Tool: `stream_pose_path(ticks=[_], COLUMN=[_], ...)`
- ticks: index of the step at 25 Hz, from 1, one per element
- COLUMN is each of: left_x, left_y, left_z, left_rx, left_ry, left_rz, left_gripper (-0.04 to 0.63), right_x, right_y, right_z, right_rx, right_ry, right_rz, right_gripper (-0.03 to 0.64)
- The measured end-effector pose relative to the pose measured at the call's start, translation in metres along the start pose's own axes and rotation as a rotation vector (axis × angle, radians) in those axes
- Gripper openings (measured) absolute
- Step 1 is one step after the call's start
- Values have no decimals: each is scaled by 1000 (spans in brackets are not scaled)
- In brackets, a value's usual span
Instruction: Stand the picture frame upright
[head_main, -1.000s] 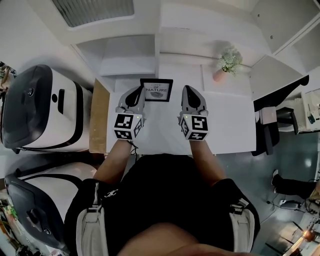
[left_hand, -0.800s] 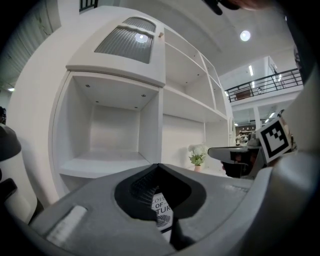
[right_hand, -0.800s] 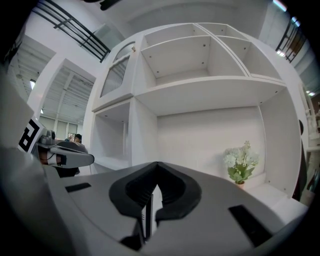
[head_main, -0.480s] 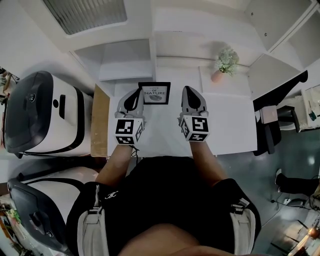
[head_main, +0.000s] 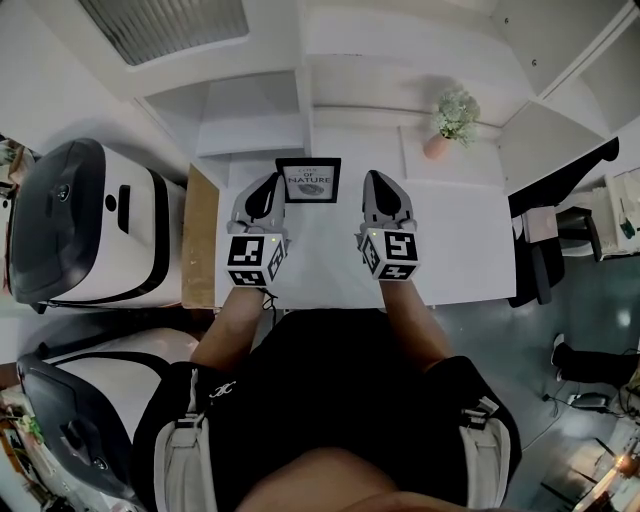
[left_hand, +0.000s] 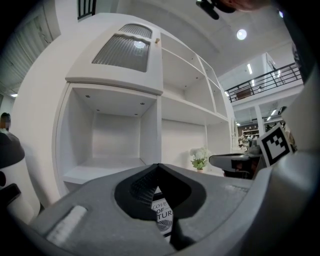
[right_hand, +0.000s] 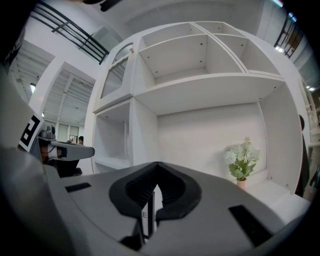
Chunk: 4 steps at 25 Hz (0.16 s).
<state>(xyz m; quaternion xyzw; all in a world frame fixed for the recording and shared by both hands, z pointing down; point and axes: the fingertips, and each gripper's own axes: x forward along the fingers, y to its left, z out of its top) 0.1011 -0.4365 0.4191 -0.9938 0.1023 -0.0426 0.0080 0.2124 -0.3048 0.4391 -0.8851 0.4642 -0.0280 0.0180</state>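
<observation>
A black picture frame (head_main: 308, 180) with a white print stands at the back of the white table (head_main: 450, 250), against the shelf unit. In the left gripper view its printed face (left_hand: 163, 216) shows through the gap under the jaws. The right gripper view catches the frame (right_hand: 149, 215) edge-on and vertical. My left gripper (head_main: 268, 185) is just left of the frame and my right gripper (head_main: 378, 182) is a little way to its right. Both grippers hover over the table, shut and empty, and neither touches the frame.
A small white-flowered plant in a pink pot (head_main: 452, 118) stands at the back right. White open shelves (head_main: 250, 110) rise behind the table. A wooden panel (head_main: 200, 240) borders the table's left, with large white and black machines (head_main: 90, 220) beyond. A dark chair (head_main: 545, 230) sits at the right.
The head view has shifted slightly. The grippers and the frame keep the same places relative to each other.
</observation>
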Motion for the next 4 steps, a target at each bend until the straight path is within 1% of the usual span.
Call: stream_pose_path(ticks=[4], left_x=[1], left_y=[5], left_z=[0], left_rx=[-7], left_ry=[-5], left_rz=[-1], left_gripper=[17], right_x=[4], right_y=[3], right_z=[-1], right_rx=[-1], right_ry=[4], right_rz=[5], right_gripper=[2])
